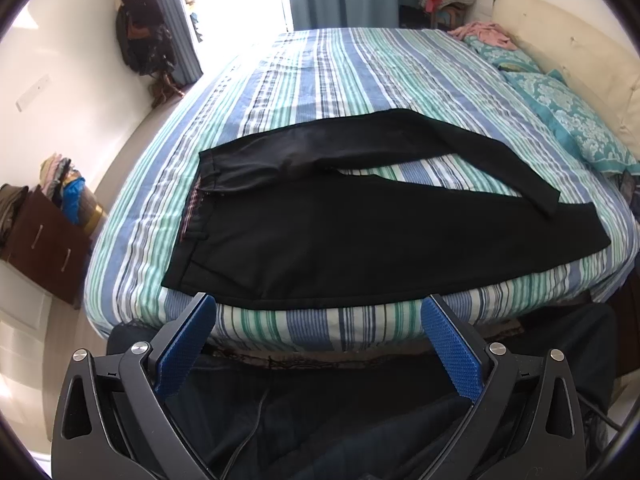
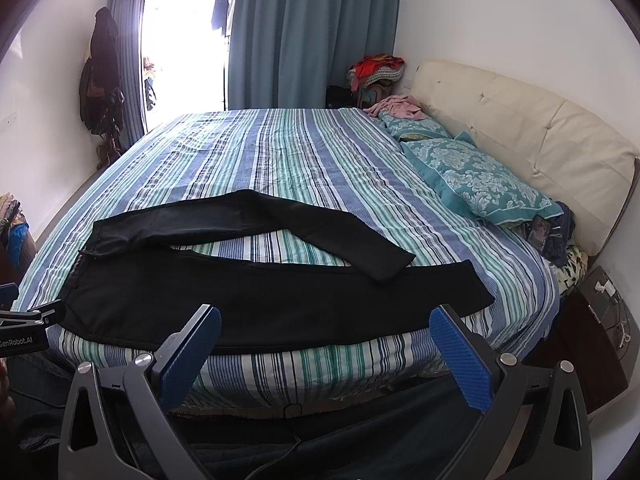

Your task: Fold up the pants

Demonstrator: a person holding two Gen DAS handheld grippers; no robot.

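Note:
Black pants [image 1: 320, 236] lie flat on the striped bed [image 1: 360, 64], waistband to the left, both legs running right. The far leg bends and its cuff lies over the near leg. In the right wrist view the pants [image 2: 260, 300] lie along the bed's near edge. My left gripper [image 1: 320, 312] is open and empty, just in front of the near edge below the pants. My right gripper [image 2: 326, 324] is open and empty, a little before the same edge. The left gripper's body shows at the left of the right wrist view [image 2: 28, 328].
Patterned teal pillows [image 2: 480, 180] and a cream headboard [image 2: 540, 144] are at the right. A pink garment [image 2: 396, 106] lies by the pillows. A brown drawer unit [image 1: 44, 244] with clothes stands left of the bed. A dark nightstand [image 2: 592, 340] is at the right. Coats hang on the wall [image 2: 100, 76].

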